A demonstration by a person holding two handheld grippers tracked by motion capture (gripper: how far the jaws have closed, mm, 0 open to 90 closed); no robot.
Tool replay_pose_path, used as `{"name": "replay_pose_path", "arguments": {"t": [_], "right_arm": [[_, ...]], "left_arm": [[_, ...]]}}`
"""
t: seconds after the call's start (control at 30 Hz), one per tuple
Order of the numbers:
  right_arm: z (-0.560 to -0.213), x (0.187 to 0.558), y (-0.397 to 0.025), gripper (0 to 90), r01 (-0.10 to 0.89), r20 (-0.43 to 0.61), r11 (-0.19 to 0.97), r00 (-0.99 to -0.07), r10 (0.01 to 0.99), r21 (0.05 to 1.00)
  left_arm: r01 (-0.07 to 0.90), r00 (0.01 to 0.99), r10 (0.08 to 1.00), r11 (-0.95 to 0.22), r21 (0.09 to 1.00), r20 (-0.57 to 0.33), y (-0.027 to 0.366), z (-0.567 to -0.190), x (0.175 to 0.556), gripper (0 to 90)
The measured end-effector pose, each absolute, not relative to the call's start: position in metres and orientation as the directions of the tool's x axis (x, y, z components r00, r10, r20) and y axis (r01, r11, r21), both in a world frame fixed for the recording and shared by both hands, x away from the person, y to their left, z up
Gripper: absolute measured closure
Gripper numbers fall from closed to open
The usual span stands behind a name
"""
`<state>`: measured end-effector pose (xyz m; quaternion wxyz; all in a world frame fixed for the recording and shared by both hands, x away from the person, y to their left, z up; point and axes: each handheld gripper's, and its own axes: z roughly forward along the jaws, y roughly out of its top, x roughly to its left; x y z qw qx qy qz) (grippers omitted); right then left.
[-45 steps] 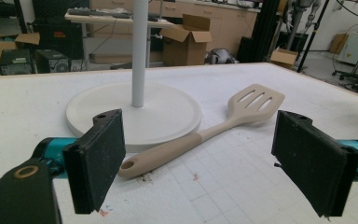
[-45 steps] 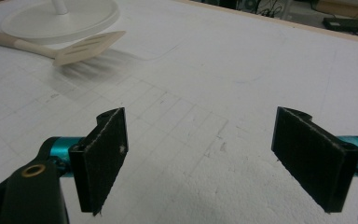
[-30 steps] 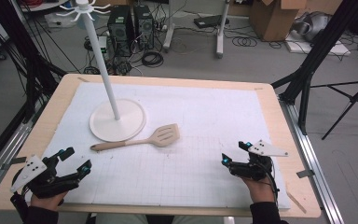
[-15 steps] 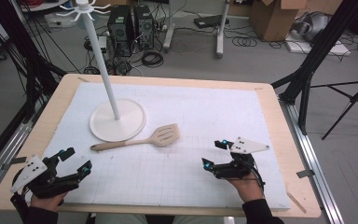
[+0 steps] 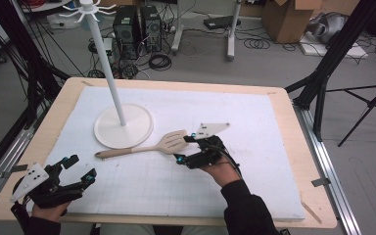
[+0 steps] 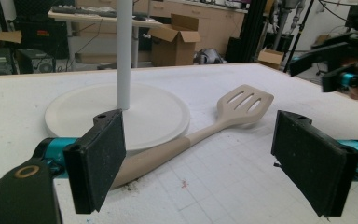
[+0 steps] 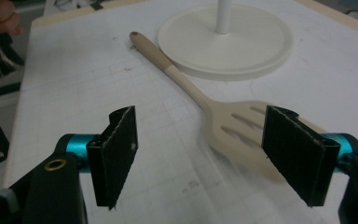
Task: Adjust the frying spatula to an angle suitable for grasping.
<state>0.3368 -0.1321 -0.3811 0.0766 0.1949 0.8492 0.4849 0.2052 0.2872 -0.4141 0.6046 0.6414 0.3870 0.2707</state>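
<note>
Since the earlier frames, the right gripper [image 5: 185,149] had travelled from the near right part of the table toward its middle, ending just beside the slotted head of the spatula [image 5: 149,147]; the left gripper [image 5: 78,169] had stayed at the near left corner. Neither the spatula nor the stand had shifted.

Right gripper: held in the person's right hand [image 5: 219,170], a dark sleeve behind it. Its jaws stood wide apart and gripped nothing. Along the right gripper view, the spatula's head lay between the two black pads, close to the right-hand pad [image 7: 294,154], flat on the mat; whether pad and head touched cannot be told.

Left gripper: held in the left hand [image 5: 49,208], low over the mat. Its jaws were likewise spread wide and empty. In the left gripper view the spatula [image 6: 200,133] showed beyond the pads, with the right gripper [image 6: 339,65] farther off at the upper right.

Spatula: beige, with a slotted head and a darker handle end. It lay flat on the white gridded mat [image 5: 142,191], its handle running along the near edge of the stand's base and pointing toward the table's left side, its head toward the middle.

Stand: a white round base [image 5: 139,125] carrying an upright white pole [image 5: 106,63] with small hooks at the top, set on the far left part of the mat. The mat covered a wooden table [image 5: 293,132].
</note>
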Motion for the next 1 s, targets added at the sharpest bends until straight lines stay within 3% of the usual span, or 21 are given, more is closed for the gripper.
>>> {"name": "replay_pose_path", "arguments": {"t": [0.17,0.57,1.0], "right_arm": [[-0.372,0.359,-0.092,34.8,0.193,0.013,0.55,-0.949,0.314,0.812],[-0.385,0.393,-0.024,41.9,0.073,-0.079,0.764,-0.984,0.16,0.642],[-0.407,0.418,0.011,52.7,0.054,-0.028,0.85,-0.996,0.08,0.523]], "left_arm": [[0.166,0.555,0.823,0.034,0.986,-0.122,0.288,-0.414,0.205,17.9],[0.17,0.55,0.825,0.042,0.985,-0.131,0.29,-0.414,0.205,17.9],[0.173,0.549,0.824,0.051,0.984,-0.14,0.292,-0.415,0.206,18.0]]}}
